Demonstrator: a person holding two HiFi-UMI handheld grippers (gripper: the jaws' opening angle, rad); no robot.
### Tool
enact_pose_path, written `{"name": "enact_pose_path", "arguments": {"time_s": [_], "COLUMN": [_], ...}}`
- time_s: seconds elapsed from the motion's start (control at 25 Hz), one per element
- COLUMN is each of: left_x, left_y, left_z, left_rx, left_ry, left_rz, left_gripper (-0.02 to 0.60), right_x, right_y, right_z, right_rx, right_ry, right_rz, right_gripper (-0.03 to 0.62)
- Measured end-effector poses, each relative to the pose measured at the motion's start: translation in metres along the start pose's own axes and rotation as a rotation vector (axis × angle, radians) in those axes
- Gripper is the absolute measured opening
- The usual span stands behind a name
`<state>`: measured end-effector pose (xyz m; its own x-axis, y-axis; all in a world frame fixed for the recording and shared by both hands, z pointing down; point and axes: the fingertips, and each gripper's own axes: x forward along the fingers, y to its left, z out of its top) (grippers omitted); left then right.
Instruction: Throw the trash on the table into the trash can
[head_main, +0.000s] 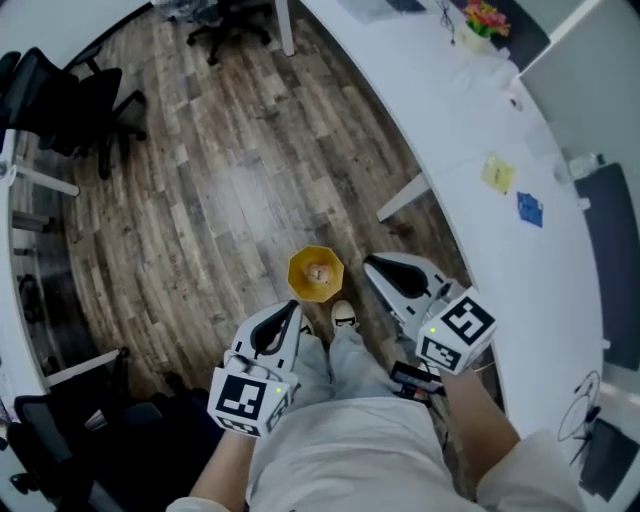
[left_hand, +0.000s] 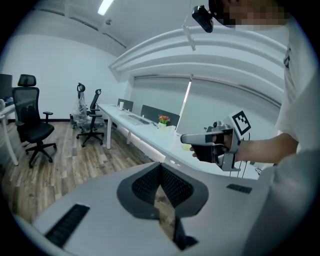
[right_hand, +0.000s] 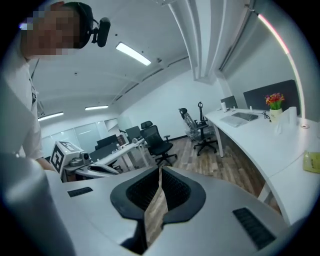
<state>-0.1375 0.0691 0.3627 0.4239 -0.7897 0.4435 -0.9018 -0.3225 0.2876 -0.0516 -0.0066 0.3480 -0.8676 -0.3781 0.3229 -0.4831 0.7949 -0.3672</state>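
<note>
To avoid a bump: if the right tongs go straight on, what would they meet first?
The near way looks free over the brown wooden floor; farther on, probably the black wheeled office chair, though depth is unclear.

In the head view the trash can (head_main: 296, 275) stands on the floor (head_main: 200, 200) near the middle, and a small thing (head_main: 317, 272) lies in it. From the can, the left tool (head_main: 292, 310) is at 7 o'clock and the right tool (head_main: 372, 265) at 3 o'clock. A shoe (head_main: 345, 317) is at 5 o'clock, just beside the can. The desk (head_main: 450, 110) curves from 12 to 4 o'clock. On the desk lie a note (head_main: 497, 173), a second note (head_main: 529, 209) just beside it at 4 o'clock, and a flower pot (head_main: 480, 25) far behind them. Chairs (head_main: 90, 105) stand at 10 o'clock.
</note>
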Motion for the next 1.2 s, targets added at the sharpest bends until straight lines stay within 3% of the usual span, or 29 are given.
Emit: {"name": "enact_pose_path", "arguments": {"time_s": [0.2, 0.52, 0.84, 1.2], "left_x": [-0.009, -0.004, -0.004, -0.018], "left_y": [-0.017, -0.032, -0.028, -0.025], "left_z": [0.022, 0.036, 0.038, 0.043], "left_rx": [0.042, 0.066, 0.035, 0.053], "left_ry": [-0.031, -0.049, -0.072, -0.106], "left_rz": [-0.027, -0.079, -0.071, -0.08], "left_gripper": [0.0, 0.0, 0.0, 0.0], "right_x": [-0.013, -0.029, -0.025, -0.03], "right_y": [0.018, 0.02, 0.021, 0.023], "right_z": [0.006, 0.009, 0.014, 0.006], "right_rx": [-0.031, 0.013, 0.001, -0.025], "right_ry": [0.02, -0.006, -0.017, 0.0], "right_rz": [-0.027, -0.063, -0.065, -0.114], "right_gripper": [0.041, 0.041, 0.041, 0.041]}}
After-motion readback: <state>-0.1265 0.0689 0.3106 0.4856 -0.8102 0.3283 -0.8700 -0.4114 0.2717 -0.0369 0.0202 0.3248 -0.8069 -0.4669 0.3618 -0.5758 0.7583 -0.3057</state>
